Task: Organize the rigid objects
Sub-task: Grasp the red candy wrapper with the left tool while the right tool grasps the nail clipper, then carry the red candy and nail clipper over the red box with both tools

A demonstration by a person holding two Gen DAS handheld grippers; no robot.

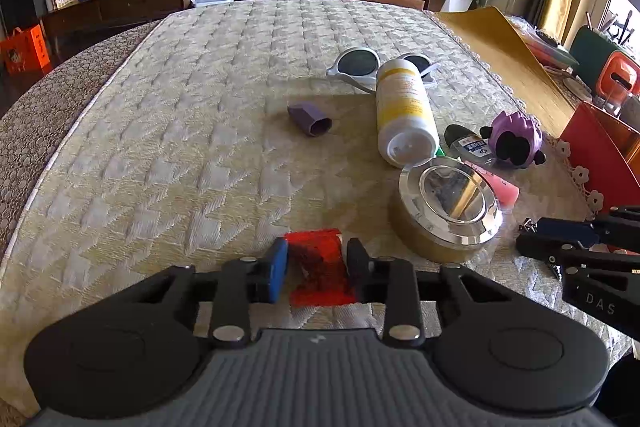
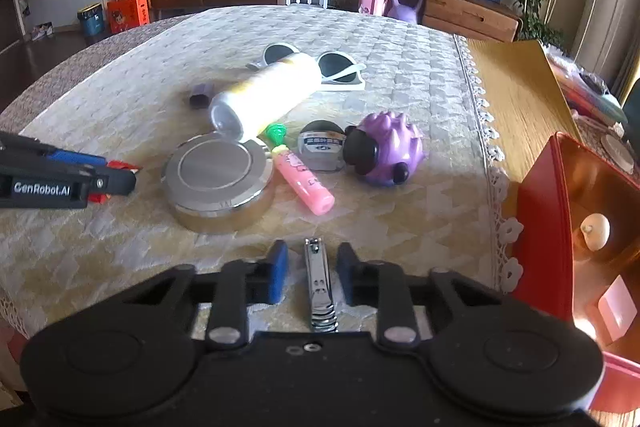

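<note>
Barely begun: left gripper (image 1: 316,269) jaws spread around a red item (image 1: 320,267), right gripper (image 2: 312,273) jaws spread around the nail clipper (image 2: 318,283) near the red box (image 2: 560,227); remaining clutter lies unsorted mid-worktop (image 2: 120,259).

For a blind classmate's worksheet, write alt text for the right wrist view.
An open right claw straddles a steel nail clipper on a quilted table. Beyond lie a round tin, pink tube and purple hedgehog toy; a red box stands right.

Woven cream-yellow cloth table cover (image 2: 140,99) – matt, textured; round tin with mirror-glossy metal lid (image 2: 219,175); shiny steel nail clipper (image 2: 319,287); glossy purple plastic spiky toy (image 2: 390,147).
</note>
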